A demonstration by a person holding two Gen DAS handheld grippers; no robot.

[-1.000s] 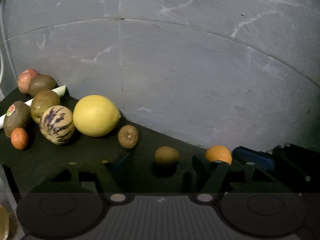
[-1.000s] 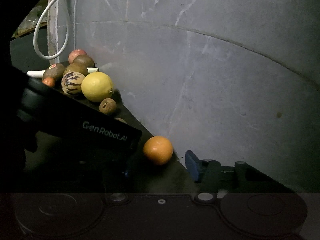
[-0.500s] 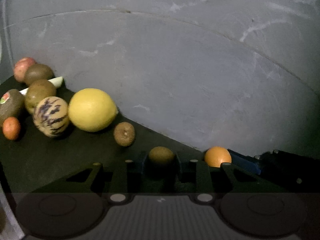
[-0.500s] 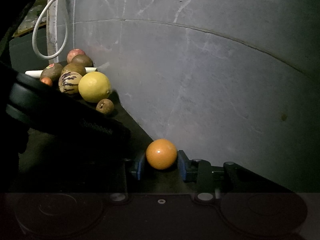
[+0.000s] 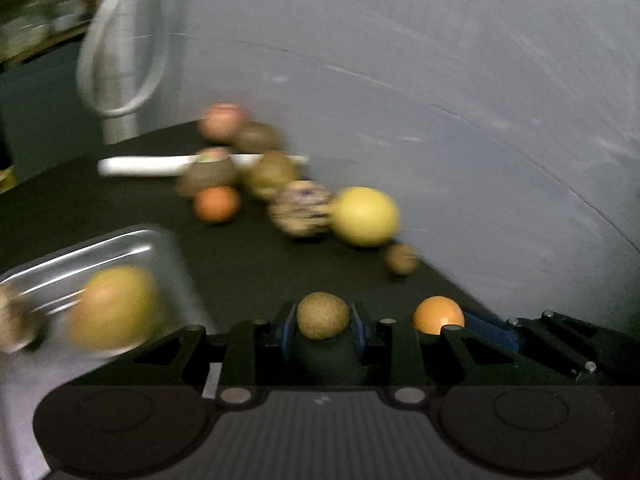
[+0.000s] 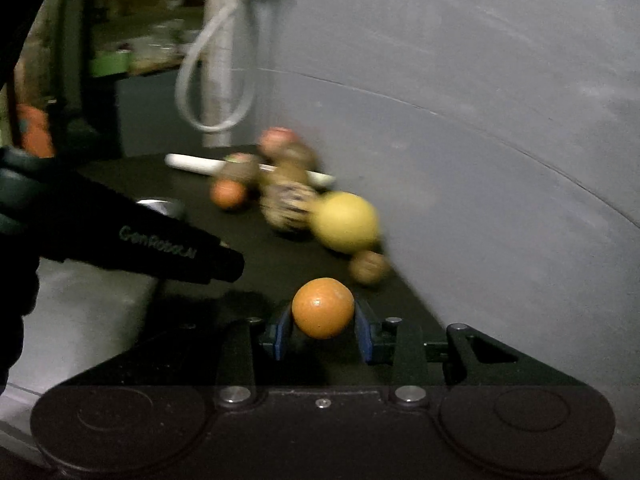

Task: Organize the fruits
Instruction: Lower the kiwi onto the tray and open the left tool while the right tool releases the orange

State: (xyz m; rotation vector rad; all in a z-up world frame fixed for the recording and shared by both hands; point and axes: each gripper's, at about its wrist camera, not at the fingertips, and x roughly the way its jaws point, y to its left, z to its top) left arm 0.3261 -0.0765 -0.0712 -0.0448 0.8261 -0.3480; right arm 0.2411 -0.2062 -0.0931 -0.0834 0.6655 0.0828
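The left gripper is clamped on a small brown fruit, held just off the black table. The right gripper pinches a small orange. A metal tray holding a yellowish fruit sits at left, well apart from the blurred fruit pile.

Both wrist views look forward and downward along their own fingers, close over a black mat against a grey wall. Both share the blurred fruit row, including the yellow fruit, and the looped white cable beyond.
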